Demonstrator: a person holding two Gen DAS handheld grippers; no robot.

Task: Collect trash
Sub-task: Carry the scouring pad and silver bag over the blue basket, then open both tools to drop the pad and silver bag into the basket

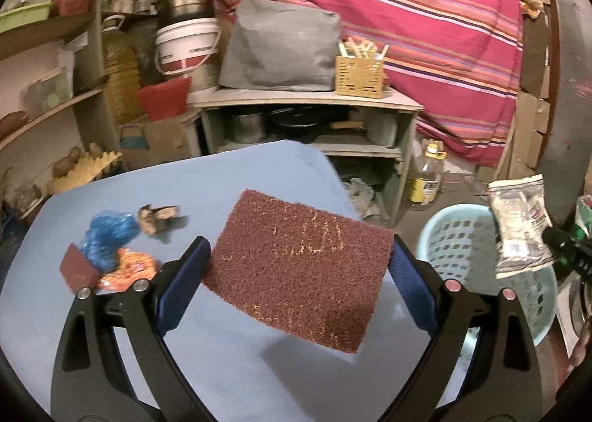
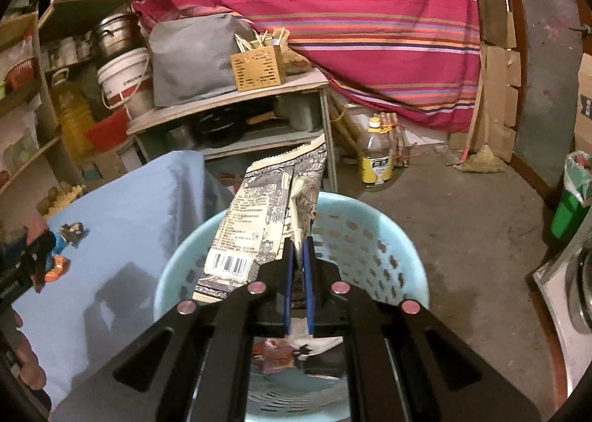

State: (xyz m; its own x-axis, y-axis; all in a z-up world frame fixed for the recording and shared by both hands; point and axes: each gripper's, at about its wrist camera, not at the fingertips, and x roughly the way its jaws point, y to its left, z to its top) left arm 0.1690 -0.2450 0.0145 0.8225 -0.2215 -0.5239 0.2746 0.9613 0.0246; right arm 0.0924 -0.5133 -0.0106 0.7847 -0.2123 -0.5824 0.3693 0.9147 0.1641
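Right claw (image 2: 299, 266) is pressed together on one edge of a printed snack wrapper (image 2: 255, 222), holding it directly over the pale blue basket (image 2: 370, 237) on the floor, presumably so that it falls inside once let go; a few scraps already lie in the basket's bottom. Left claw (image 1: 299, 266) pinches a brown scouring pad (image 1: 299, 270) across its width, the pad wedged between the blue pads and lifted clear of the blue surface (image 1: 229, 359), its shadow showing beneath. Carrying it flat like this probably keeps the floppy sheet from slipping.

Further along the surface, well apart from the basket, more trash waits: a crumpled blue bag (image 1: 109, 237), an orange wrapper (image 1: 127, 270) touching it, a small brown block (image 1: 79, 268) and a crushed scrap (image 1: 157, 216) just beside. Beyond stand a shelf unit (image 1: 307, 96), an oil bottle (image 1: 425, 178) on the floor, and a striped cloth (image 1: 407, 15).
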